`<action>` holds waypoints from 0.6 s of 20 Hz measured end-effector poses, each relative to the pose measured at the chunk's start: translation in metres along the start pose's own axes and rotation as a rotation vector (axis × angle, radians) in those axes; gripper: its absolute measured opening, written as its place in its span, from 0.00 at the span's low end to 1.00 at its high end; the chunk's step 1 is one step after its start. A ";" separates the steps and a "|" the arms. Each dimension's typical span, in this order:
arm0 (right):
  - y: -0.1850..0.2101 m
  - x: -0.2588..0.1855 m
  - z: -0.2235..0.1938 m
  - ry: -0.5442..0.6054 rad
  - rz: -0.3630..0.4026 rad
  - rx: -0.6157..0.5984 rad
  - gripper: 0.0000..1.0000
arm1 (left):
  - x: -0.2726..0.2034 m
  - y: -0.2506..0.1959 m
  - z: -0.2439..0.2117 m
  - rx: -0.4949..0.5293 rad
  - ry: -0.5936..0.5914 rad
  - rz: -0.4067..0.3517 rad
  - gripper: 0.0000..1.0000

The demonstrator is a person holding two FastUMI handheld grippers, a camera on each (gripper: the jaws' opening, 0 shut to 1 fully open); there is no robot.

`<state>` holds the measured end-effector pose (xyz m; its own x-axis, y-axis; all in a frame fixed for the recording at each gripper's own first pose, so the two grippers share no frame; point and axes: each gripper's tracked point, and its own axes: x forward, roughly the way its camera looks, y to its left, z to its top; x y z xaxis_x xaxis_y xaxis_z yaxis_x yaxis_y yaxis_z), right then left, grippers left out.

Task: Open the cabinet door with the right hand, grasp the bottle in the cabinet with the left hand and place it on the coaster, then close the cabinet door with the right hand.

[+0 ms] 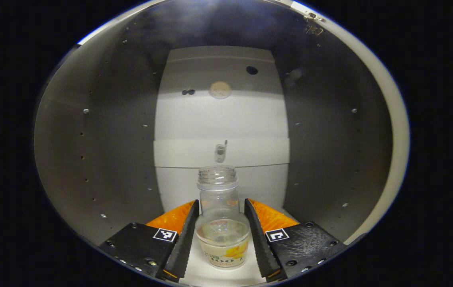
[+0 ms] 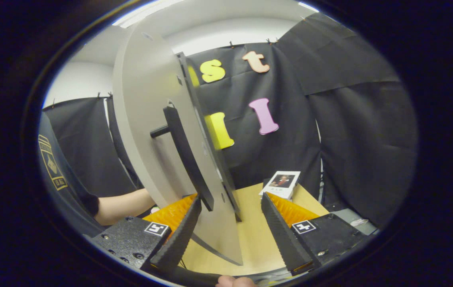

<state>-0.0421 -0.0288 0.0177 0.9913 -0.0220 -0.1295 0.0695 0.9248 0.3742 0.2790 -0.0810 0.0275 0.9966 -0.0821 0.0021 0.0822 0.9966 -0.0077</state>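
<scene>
Two grippers are at work, one inside a cabinet and one beside its open door.

In the left gripper view, the left gripper (image 1: 221,235) reaches into the cabinet with its fingers (image 1: 183,243) spread apart. A clear plastic bottle (image 1: 221,223) stands upright on the cabinet floor directly between them. It has no cap, and a label wraps its lower part. The two fingers flank the bottle's wide lower body very closely; whether they press on it cannot be told, though a thin gap seems to remain on each side. Beyond the bottle rises the pale back panel of the cabinet (image 1: 221,119), with dark side walls curving away to left and right.

In the right gripper view, the right gripper (image 2: 230,235) is open, its fingers well apart. The lower edge of the cabinet door (image 2: 150,131) stands between them, seen nearly edge-on and swung open. The dark bar handle (image 2: 186,159) on the door's face ends just beside the gripper's left-hand finger (image 2: 178,239); contact cannot be told. Past the door lies a light wooden table (image 2: 254,239), with a small white box (image 2: 283,183) bearing a picture near its far edge. At the left, a person's arm (image 2: 124,205) in a dark sleeve extends behind the door.
</scene>
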 end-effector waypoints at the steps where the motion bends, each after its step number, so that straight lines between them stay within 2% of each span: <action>1: -0.002 0.003 0.003 -0.010 0.008 0.038 0.98 | -0.005 0.000 0.004 0.018 -0.010 -0.001 0.66; 3: 0.003 0.005 -0.004 0.003 0.059 0.072 0.97 | -0.011 -0.006 0.010 0.032 -0.023 -0.032 0.66; 5: 0.004 0.006 -0.002 0.005 0.094 0.050 0.98 | -0.017 -0.008 0.013 0.031 -0.014 -0.057 0.66; 8: -0.004 0.009 -0.006 -0.008 0.109 0.010 0.97 | -0.024 -0.004 0.023 0.036 -0.029 -0.069 0.66; 12: -0.011 0.022 -0.042 0.083 0.151 0.017 0.98 | -0.051 0.007 0.025 0.069 -0.029 -0.051 0.66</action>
<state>-0.0258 -0.0239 -0.0278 0.9780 0.1489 -0.1458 -0.0772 0.9087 0.4103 0.2292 -0.0699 0.0522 0.9906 -0.1338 0.0298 0.1318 0.9894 0.0616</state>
